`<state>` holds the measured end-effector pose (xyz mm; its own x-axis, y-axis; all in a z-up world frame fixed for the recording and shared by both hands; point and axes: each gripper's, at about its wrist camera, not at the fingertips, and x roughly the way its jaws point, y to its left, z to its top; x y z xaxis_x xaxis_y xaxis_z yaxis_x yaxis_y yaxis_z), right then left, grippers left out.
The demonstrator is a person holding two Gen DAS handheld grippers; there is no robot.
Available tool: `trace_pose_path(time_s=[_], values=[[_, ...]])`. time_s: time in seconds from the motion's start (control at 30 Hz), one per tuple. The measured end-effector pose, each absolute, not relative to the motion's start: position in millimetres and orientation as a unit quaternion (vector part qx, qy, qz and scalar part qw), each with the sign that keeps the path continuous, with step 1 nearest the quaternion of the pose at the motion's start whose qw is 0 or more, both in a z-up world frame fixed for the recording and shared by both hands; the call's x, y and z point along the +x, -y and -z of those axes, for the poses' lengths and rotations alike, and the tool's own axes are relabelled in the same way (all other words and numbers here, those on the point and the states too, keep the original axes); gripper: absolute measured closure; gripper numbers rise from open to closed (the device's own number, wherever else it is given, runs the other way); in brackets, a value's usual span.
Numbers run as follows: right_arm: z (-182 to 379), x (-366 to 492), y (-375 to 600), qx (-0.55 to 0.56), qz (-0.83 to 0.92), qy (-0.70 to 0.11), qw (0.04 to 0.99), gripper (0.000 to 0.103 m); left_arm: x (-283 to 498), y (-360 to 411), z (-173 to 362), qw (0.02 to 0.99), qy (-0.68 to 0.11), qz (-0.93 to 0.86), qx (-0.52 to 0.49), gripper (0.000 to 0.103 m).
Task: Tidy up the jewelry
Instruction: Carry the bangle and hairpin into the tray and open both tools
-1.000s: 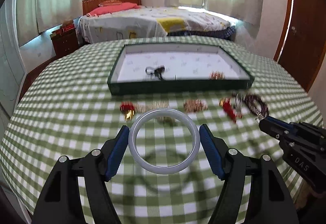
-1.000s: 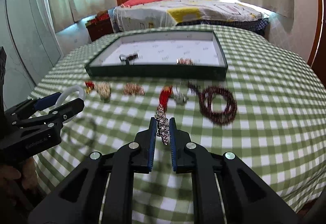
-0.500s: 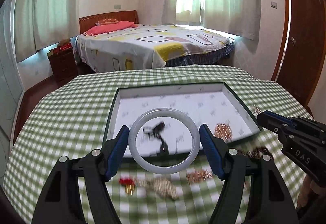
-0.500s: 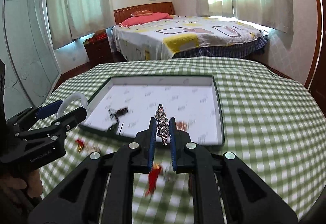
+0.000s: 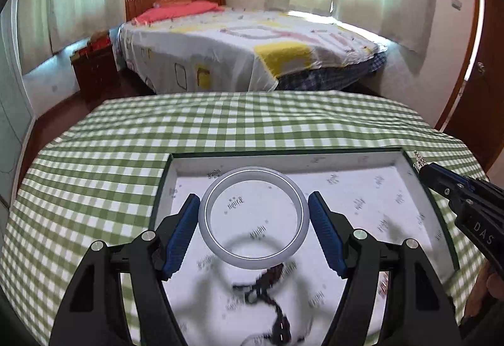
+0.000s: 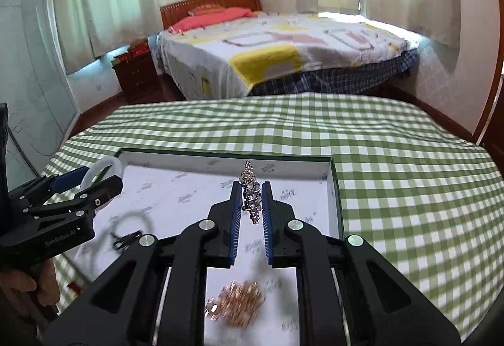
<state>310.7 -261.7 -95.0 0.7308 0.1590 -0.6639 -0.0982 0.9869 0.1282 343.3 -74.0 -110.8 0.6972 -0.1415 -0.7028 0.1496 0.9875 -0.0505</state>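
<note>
Left tongs (image 5: 253, 217): closed on a pale white bangle (image 5: 253, 258) — the blue pads press its two sides, and the ring hangs above the tray.
Right tongs (image 6: 251, 204): narrow, pinching a sparkly silver chain (image 6: 250, 188) that stands upright between the pads, over the tray's right half.
Tray (image 6: 334, 188): shallow, dark green rim, white printed lining; it sits on the table (image 6: 393, 157) with its green-and-white checked cloth.
In the tray: a dark cord piece (image 5: 267, 289) lies below the bangle, blurred; a heap of rose-gold links (image 6: 239, 302) lies near the front edge under the right tongs.
Bangle's shadow: a ring shape on the lining beside the dark cord.
Background: a bed (image 5: 245, 47) with a patterned cover and red pillow — beyond the table.
</note>
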Motion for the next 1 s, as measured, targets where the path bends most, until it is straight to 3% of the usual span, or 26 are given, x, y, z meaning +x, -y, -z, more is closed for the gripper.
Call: trace_pose_path(time_s=[0.57, 0.67, 0.8, 1.0], values=[[148, 383, 270, 0.044, -0.059, -0.482, 0.873, 0.09, 410, 74, 161, 0.864, -0.498, 0.08, -0.016, 0.034], [150, 384, 270, 0.047, -0.061, -0.488, 0.87, 0.082, 411, 74, 161, 0.861, -0.501, 0.08, -0.022, 0.034], [147, 382, 269, 0.04, -0.062, -0.479, 0.875, 0.065, 411, 76, 161, 0.861, -0.502, 0.081, -0.018, 0.034], [130, 366, 269, 0.043, -0.06, -0.435, 0.897, 0.064, 402, 72, 148, 0.88, -0.468, 0.082, -0.023, 0.033]])
